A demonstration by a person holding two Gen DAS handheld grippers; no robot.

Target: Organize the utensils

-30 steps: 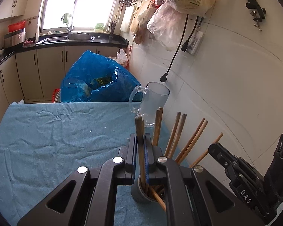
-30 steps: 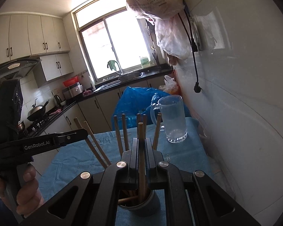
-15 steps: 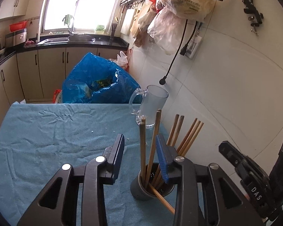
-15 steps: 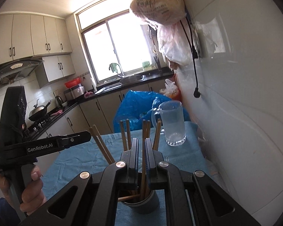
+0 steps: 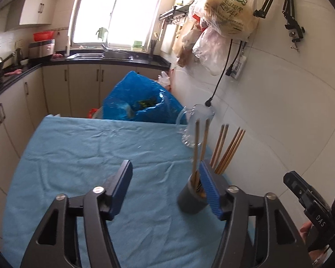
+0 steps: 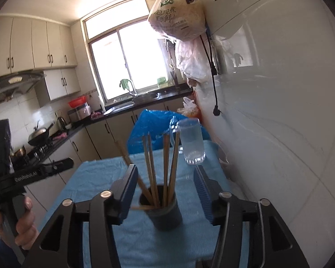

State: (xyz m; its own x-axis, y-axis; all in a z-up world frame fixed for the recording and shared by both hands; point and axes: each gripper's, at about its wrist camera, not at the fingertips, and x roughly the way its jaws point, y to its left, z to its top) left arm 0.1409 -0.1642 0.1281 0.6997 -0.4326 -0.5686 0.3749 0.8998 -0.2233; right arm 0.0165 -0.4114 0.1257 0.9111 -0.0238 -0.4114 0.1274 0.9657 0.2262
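Observation:
A dark grey cup [image 6: 165, 216] stands on the blue cloth [image 6: 105, 178] and holds several wooden chopsticks [image 6: 150, 163], leaning apart. In the left wrist view the cup [image 5: 191, 201] and chopsticks [image 5: 197, 147] sit just behind the right finger. My left gripper [image 5: 166, 189] is open and empty, to the left of the cup. My right gripper [image 6: 165, 189] is open and empty, its fingers on either side of the chopsticks, raised above the cup. Each gripper shows at the other view's edge.
A glass mug [image 5: 195, 129] stands on the cloth beyond the cup, next to the white tiled wall [image 5: 279, 116]. A blue plastic bag [image 5: 143, 102] sits past the table's far edge. A cable and plastic bags [image 5: 223, 17] hang on the wall above.
Both grippers were shut on a chopstick standing in the cup one second ago. Both have opened and let go; the chopsticks now stand free in the cup. The left gripper has drawn back leftward.

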